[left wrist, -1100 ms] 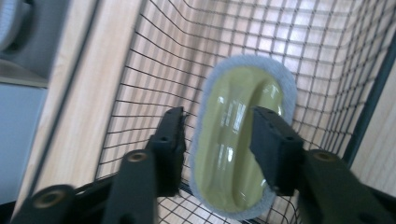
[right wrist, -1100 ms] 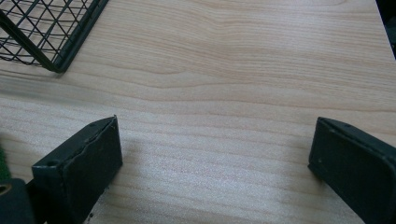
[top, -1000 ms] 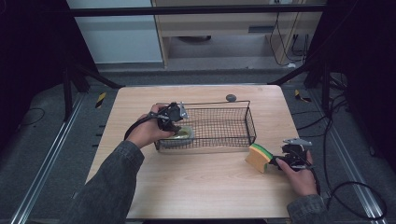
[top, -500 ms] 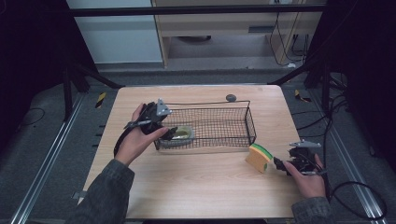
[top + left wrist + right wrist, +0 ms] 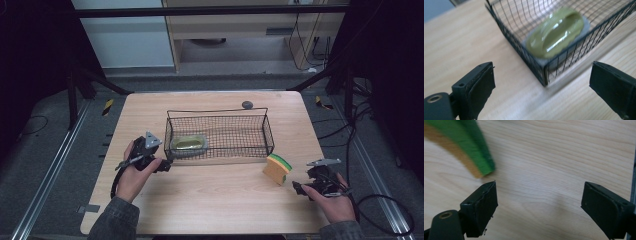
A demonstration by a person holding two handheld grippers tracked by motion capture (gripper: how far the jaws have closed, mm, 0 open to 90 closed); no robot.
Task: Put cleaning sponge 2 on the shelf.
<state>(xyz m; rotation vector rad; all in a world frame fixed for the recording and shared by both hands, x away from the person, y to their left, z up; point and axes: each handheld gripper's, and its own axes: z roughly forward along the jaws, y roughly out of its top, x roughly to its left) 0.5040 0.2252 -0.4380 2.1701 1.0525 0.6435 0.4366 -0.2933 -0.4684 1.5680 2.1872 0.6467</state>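
Wood, wire, gloss and foam

Pale, matt wood-grain counter [image 5: 210, 200]; thin black metal-wire basket [image 5: 267, 131]; glossy olive soap bar [image 5: 556, 33]; rough green-topped foam sponge [image 5: 278, 168]; matt black tongs pads [image 5: 484, 207].

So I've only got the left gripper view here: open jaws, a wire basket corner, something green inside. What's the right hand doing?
Observer: The right gripper sits near the table's right edge, jaws open with nothing between them.
Operator: Anything near it?
Observer: A sponge, yellow with a green top, stands just left of it on the table, untouched.
Operator: Does the basket hold anything besides the green thing?
Observer: No. In the high view the green object lies at the left end of the basket, and the rest of its floor is bare.
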